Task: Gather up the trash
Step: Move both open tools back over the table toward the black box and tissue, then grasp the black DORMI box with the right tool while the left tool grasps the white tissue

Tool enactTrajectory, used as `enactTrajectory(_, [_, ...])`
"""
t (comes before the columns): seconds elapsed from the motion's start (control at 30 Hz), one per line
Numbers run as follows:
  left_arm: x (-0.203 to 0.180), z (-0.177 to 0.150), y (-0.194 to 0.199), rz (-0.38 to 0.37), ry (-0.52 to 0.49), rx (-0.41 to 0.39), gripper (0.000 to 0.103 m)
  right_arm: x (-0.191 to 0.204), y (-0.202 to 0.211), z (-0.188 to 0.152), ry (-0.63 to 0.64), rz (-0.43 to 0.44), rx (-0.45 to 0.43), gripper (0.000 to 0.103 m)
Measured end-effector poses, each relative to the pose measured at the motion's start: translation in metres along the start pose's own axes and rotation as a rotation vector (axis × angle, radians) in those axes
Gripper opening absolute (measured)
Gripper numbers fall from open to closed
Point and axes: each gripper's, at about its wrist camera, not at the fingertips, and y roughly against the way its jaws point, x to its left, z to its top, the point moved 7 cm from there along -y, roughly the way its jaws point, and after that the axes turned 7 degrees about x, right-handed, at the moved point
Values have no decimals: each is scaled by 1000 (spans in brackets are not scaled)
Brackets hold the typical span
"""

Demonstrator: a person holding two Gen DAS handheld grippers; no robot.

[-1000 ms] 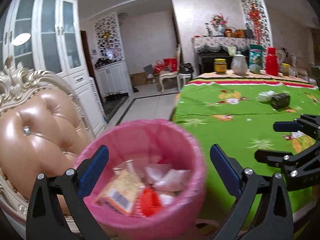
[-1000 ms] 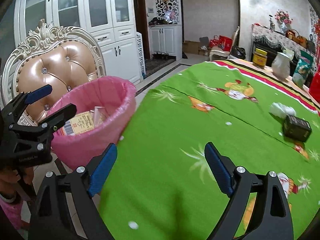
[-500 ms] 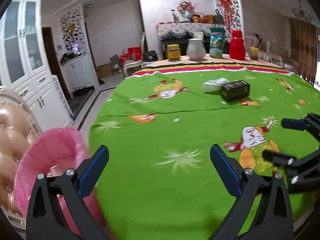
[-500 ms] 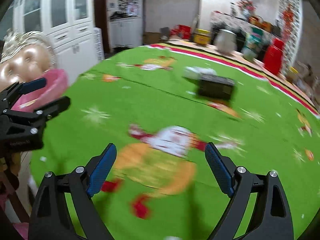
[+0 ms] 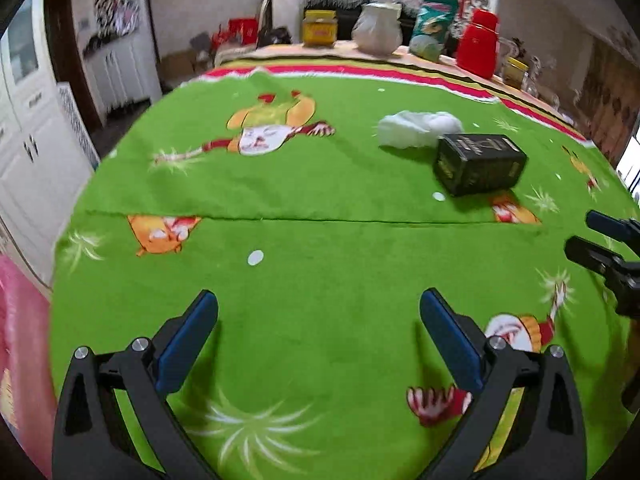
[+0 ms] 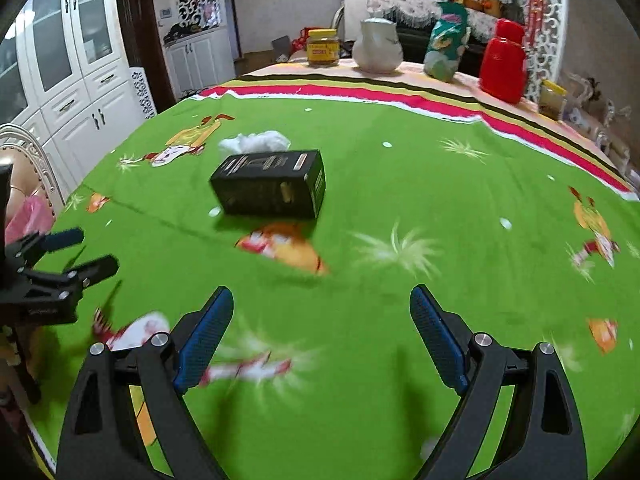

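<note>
1. Both tools are empty. The left gripper [image 5: 318, 320] has its blue-padded jaws spread wide w/ nothing between them, over the green cartoon-print tablecloth [image 5: 320, 264]. The right gripper [image 6: 322, 316] is likewise spread wide & holds nothing.
2. Trash still on the table: a black rectangular cardboard box [image 6: 270, 184] lying on its long side, & a crumpled white tissue wad [image 6: 256, 142] just behind it, touching or nearly so; can't tell which. In the left view the same box [image 5: 478, 164] sits ahead & to the right, the wad [image 5: 418, 128] at its far-left corner.
3. The pink mesh-lined waste bin [image 5: 20, 344] shows only as a sliver at the left edge, off the table beside the tan leather chair w/ white carved frame [image 6: 22, 168].
4. Likely step: reach for the next piece. The right gripper faces the box almost head-on, so it's the natural pick.
5. To do it well: go for the box across its short width, since the long side looks too wide for the jaws. Come in low & level w/ the cloth, one pad each side, then squeeze at mid-height so it doesn't pivot.
6. The wad is soft; pinch it from above, deep enough to catch the bulk, not a loose corner.
7. Risks: nudging the box into the wad, or snagging the cloth's fold line.
8. The yellow-lidded jar, white ceramic jug & red plastic flask at the far edge aren't trash; leave them.
</note>
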Motion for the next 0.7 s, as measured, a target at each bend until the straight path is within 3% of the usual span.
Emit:
enactTrajectory(0.13, [6,1,-8,7,23,37,98,5,-28,26,79,24,32,85])
enactTrajectory(0.23, [4,0,-10,73,-1,54,100,12,-48,46,146,40,52,85])
enactTrajectory(0.5, [7,0,-9,60,9,56,100,30,-78,85,281,99,55,85])
enactTrajectory(0.57, [7,0,-9,60,9,56,100,36,-77,83,297,134,47,76])
enactTrajectory(0.63, [7,0,-9,61,9,56,100,39,-74,75,306,145,49,50])
enactTrajectory(0.7, [7,0,-9,61,9,56,100,37,-69,68,300,136,37,44])
